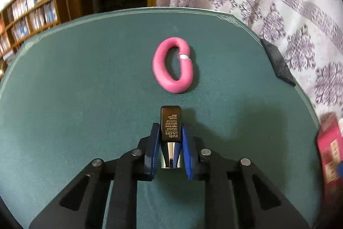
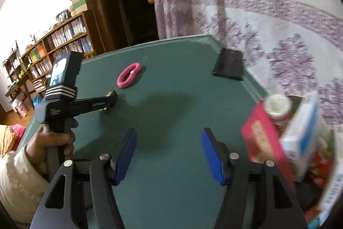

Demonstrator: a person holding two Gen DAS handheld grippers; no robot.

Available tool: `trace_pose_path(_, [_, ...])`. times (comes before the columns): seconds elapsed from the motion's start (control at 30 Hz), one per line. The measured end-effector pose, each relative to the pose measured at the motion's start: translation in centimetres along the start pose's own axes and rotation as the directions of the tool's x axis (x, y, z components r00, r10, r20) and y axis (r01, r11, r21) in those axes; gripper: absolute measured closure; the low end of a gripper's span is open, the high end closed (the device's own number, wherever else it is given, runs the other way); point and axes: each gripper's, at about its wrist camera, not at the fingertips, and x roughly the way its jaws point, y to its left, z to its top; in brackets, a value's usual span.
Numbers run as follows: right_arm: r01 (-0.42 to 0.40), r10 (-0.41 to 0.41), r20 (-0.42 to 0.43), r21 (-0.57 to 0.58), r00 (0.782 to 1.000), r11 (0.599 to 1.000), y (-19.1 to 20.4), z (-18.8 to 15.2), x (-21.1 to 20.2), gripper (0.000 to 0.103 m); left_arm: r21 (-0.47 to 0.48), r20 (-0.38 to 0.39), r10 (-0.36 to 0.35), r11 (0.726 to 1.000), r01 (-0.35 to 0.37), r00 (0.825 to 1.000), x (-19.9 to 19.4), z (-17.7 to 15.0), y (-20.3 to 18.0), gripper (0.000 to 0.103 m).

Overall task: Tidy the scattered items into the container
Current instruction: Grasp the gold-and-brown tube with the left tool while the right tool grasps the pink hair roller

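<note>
One dark bottle (image 1: 171,123) sits clamped lengthwise in the left gripper (image 1: 171,138) above the table (image 1: 85,78), while the blurred container (image 2: 300,143), apparently at the table's right edge, lies beside the spread-open, empty right gripper (image 2: 169,149).

Bookshelf (image 2: 64,40) left, dark doorway (image 2: 128,3) behind, patterned curtain (image 1: 278,3) right.

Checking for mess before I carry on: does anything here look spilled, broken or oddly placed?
Nothing looks spilled or broken. The pink ring and a black pad lie loose on the green table; the pad overhangs the edge. The left gripper grips a small dark bottle.
</note>
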Motion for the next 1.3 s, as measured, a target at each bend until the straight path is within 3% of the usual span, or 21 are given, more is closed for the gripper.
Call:
trace_pose_path(0.27, [-0.090, 0.093, -0.096, 0.038, 0.991, 0.995, 1.9, 2.6, 6.3, 0.037, -0.034, 0.013, 0.063, 0.997, -0.063, 0.998, -2.5, -1.3, 3.8, 0.081])
trace_pose_path(0.43, [-0.098, 0.101, -0.127, 0.031, 0.987, 0.995, 3.3, 4.7, 10.3, 0.037, -0.062, 0.035, 0.125, 0.991, -0.122, 0.992, -3.8, -2.2, 6.1, 0.081])
trace_pose_path(0.57, [-0.102, 0.102, -0.138, 0.013, 0.985, 0.995, 5.0, 6.4, 13.4, 0.037, -0.100, 0.032, 0.123, 0.988, -0.119, 0.992, -3.6, -2.3, 7.2, 0.081])
trace_pose_path(0.93, [-0.066, 0.056, -0.145, -0.060, 0.988, 0.996, 9.1, 11.5, 20.8, 0.033, -0.137, 0.046, 0.144, 0.981, -0.136, 0.989, -2.9, -2.1, 8.5, 0.081])
trace_pose_path(1.3, [0.004, -0.022, -0.155, -0.118, 0.988, 0.993, 11.1, 12.1, 24.0, 0.030, -0.144, 0.053, 0.152, 0.979, -0.144, 0.987, -2.8, -1.9, 8.7, 0.081])
